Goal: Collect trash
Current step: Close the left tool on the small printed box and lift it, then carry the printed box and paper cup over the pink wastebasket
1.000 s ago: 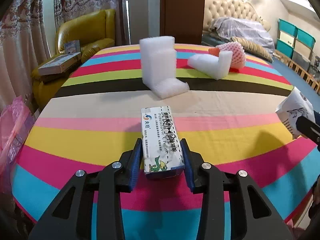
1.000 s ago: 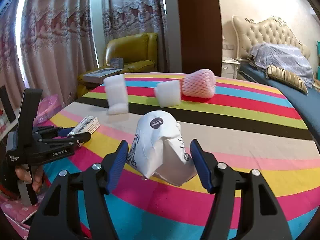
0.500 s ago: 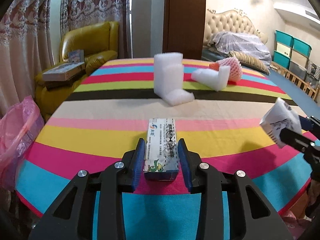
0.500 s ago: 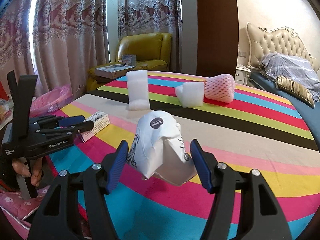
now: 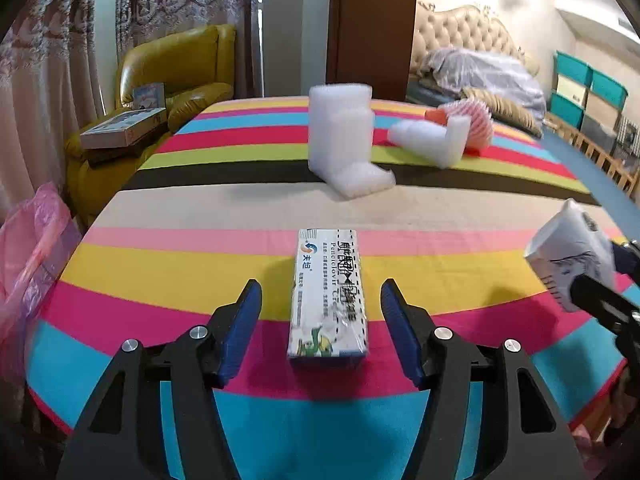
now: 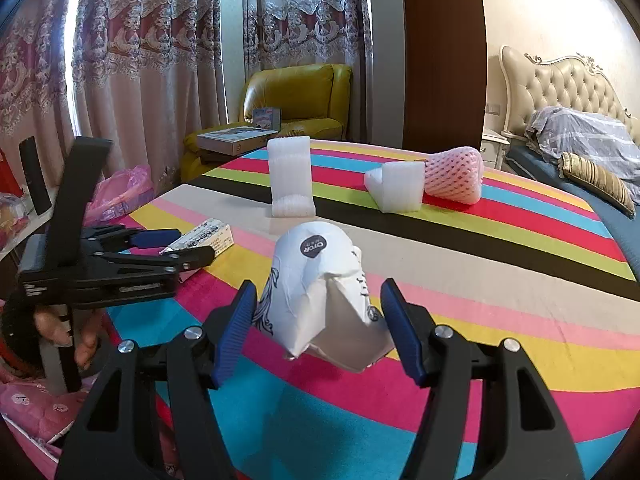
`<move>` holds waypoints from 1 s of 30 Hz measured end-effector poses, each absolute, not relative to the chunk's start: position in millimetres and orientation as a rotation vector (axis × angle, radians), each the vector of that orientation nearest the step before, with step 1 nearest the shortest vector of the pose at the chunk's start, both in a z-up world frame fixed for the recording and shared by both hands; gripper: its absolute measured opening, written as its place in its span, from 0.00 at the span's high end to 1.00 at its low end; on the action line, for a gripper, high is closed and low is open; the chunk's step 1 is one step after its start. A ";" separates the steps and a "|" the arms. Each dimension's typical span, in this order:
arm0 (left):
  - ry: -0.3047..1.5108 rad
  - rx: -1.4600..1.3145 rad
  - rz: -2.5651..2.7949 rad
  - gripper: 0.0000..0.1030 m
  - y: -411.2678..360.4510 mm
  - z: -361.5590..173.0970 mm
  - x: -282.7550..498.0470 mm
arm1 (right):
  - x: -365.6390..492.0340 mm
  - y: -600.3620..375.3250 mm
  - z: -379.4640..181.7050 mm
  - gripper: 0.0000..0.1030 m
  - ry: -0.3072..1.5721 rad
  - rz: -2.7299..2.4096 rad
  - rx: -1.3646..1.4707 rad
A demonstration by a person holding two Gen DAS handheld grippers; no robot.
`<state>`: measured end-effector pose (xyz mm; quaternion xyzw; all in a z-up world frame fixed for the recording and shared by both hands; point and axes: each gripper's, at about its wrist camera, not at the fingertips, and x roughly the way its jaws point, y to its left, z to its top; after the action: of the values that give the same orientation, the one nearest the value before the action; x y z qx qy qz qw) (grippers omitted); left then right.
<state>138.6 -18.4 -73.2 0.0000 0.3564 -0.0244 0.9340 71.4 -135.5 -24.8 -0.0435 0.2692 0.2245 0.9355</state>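
Note:
A white medicine box (image 5: 328,272) lies on the striped tablecloth (image 5: 200,264) between the blue pads of my left gripper (image 5: 321,304). Its jaws are opening, with a gap on each side of the box. In the right wrist view that left gripper (image 6: 176,248) sits at the left, the box (image 6: 208,236) just beyond it. My right gripper (image 6: 318,312) is shut on a crumpled white paper bag (image 6: 320,288), held above the cloth. The same bag (image 5: 568,256) shows at the right edge of the left wrist view.
Two white foam pieces (image 5: 344,148) (image 5: 432,140) and a pink fruit net (image 5: 476,124) stand farther back on the table. A pink plastic bag (image 5: 32,248) hangs off the table's left side. A yellow armchair (image 5: 168,68) with boxes stands behind, a bed to the right.
My left gripper's pads, pressed on the box before, have spread apart and the box now lies free between them. The right gripper keeps its hold on the paper bag.

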 end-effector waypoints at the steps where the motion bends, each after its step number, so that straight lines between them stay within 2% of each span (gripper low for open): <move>1: 0.742 0.008 -0.050 0.44 -19.9 -75.7 142.9 | 71.7 -136.0 -24.9 0.40 0.551 0.460 -0.089; 4: 0.738 0.035 -0.056 0.68 -24.0 -78.1 143.4 | 71.6 -136.0 -25.5 0.40 0.551 0.461 -0.091; 19: 0.506 0.042 -0.084 0.68 -16.6 -50.4 86.2 | 60.2 -125.0 -14.1 0.40 0.484 0.465 -0.108; 30: 0.416 0.011 -0.081 0.68 2.3 -43.9 67.9 | 57.4 -105.7 -5.3 0.40 0.447 0.479 -0.162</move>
<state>67.9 2.3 -43.9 0.0057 0.2066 -0.0400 0.9776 57.4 -105.7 -5.3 -0.0795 0.2194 0.2350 0.9436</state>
